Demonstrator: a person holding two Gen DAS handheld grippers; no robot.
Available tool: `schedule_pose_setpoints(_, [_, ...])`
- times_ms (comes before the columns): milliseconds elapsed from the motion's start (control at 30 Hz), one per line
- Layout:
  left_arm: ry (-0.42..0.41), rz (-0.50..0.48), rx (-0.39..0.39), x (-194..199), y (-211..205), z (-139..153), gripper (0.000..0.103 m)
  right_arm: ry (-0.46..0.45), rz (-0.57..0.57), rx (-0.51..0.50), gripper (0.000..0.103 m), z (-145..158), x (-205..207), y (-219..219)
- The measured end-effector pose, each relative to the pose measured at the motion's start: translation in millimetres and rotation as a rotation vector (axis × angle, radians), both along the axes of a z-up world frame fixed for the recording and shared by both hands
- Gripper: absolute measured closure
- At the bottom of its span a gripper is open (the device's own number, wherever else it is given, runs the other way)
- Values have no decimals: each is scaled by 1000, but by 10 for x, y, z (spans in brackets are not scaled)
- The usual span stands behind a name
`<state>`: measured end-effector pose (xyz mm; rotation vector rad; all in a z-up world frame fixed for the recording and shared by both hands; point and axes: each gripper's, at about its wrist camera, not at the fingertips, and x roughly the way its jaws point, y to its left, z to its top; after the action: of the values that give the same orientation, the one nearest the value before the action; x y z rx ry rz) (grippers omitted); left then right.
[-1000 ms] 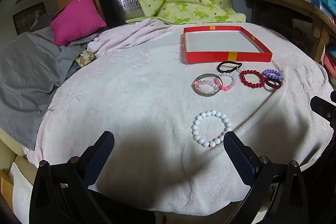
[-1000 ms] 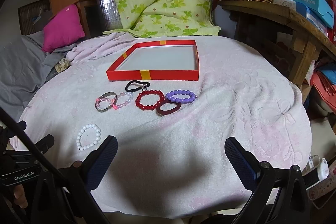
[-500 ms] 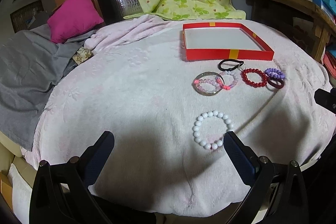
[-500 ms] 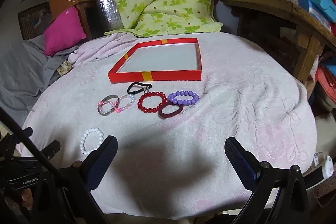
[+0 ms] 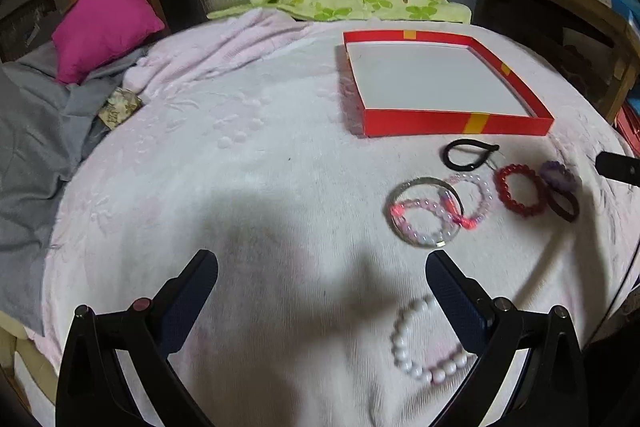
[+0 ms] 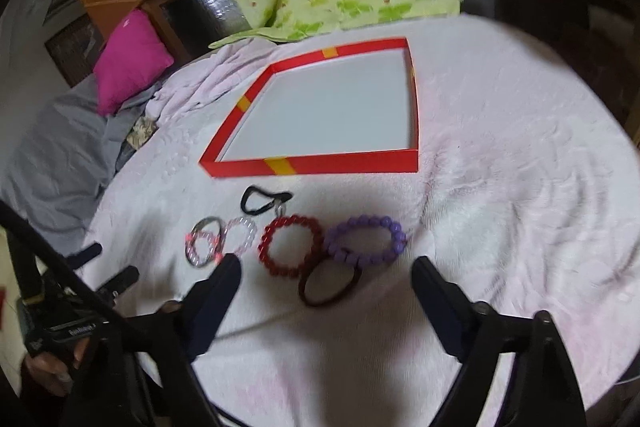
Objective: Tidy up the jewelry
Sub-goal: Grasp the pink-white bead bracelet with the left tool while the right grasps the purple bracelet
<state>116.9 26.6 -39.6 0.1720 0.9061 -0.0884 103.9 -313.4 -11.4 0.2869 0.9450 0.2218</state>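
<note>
We hold the left gripper (image 5: 320, 287) above the pale pink blanket (image 5: 248, 163) with its jaws spread wide and nothing between them; the white bead bracelet (image 5: 424, 347) lies on the blanket just under and beside its right finger, partly hidden by it; ahead and to the right of this gripper lie the metal bangle (image 5: 426, 213) with a pink bead bracelet (image 5: 472, 203) overlapping it, and further right the red bead bracelet (image 5: 520, 191), the purple bead bracelet (image 5: 560, 175) and the dark maroon band (image 5: 564, 205); the black hair tie (image 5: 468, 155) rests beyond them, close to the near wall of the red box lid (image 5: 456, 123), which sits open side up with a white floor. We hold the right gripper (image 6: 326, 279) with its jaws apart, having just been narrowing, and they press on nothing; the dark maroon band (image 6: 330, 285) lies on the blanket between its fingers, with the red bead bracelet (image 6: 292, 245) and the purple bead bracelet (image 6: 366, 239) just ahead; the red box lid (image 6: 312, 163) stands further ahead; the right-wrist view is blurred.
</note>
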Motion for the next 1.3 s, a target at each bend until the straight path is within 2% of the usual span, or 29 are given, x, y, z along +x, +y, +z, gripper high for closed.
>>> schedule_pose_setpoints(67, [18, 3, -4, 123, 15, -55, 0, 14, -41, 44, 24, -74, 130, -106])
schedule_pose_setpoints(167, [35, -4, -26, 279, 19, -134, 0, 42, -89, 101, 41, -184, 279, -250])
schedule_pose_setpoints(300, [39, -23, -62, 418, 8, -205, 0, 90, -85, 88, 55, -345, 444, -263])
schedule_pose_setpoints(367, [46, -38, -75, 465, -21, -238, 8, 116, -72, 55, 62, -408, 508, -224])
schedule_pose_setpoints(433, [60, -63, -69, 515, -78, -281, 13, 143, -69, 6, 64, -477, 567, -188])
schedule_pose_setpoints(500, [72, -85, -67, 548, -132, -320, 18, 144, -64, -35, 73, -512, 588, -157])
schedule_pose_setpoints(567, [84, -123, -69, 566, -203, -358, 28, 137, -67, -40, 76, -512, 592, -156])
schedule_pose_setpoints(667, [87, -159, -47, 560, -295, -398, 32, 129, -81, -86, 91, -515, 588, -153])
schedule_pose_setpoints(700, [90, -162, -42, 562, -306, -412, 35, 124, -80, -87, 92, -515, 576, -162])
schedule_pose_setpoints(767, [113, -169, -54, 571, -311, -450, 50, 113, -86, -85, 92, -514, 568, -164])
schedule_pose_setpoints(833, [116, -172, -81, 560, -303, -452, 54, 105, -87, -94, 92, -498, 552, -177])
schedule_pose_setpoints(900, [108, -181, -74, 570, -295, -448, 65, 94, -88, -100, 92, -465, 513, -200])
schedule_pose_setpoints(967, [100, -183, -90, 562, -291, -435, 81, 82, -88, -91, 92, -437, 494, -192])
schedule_pose_setpoints(1100, [87, -179, -137, 561, -225, -387, 91, 53, -93, -80, 92, -371, 473, -132])
schedule_pose_setpoints(1300, [34, -184, -178, 564, -153, -278, 92, 21, -106, -47, 92, -289, 459, -144])
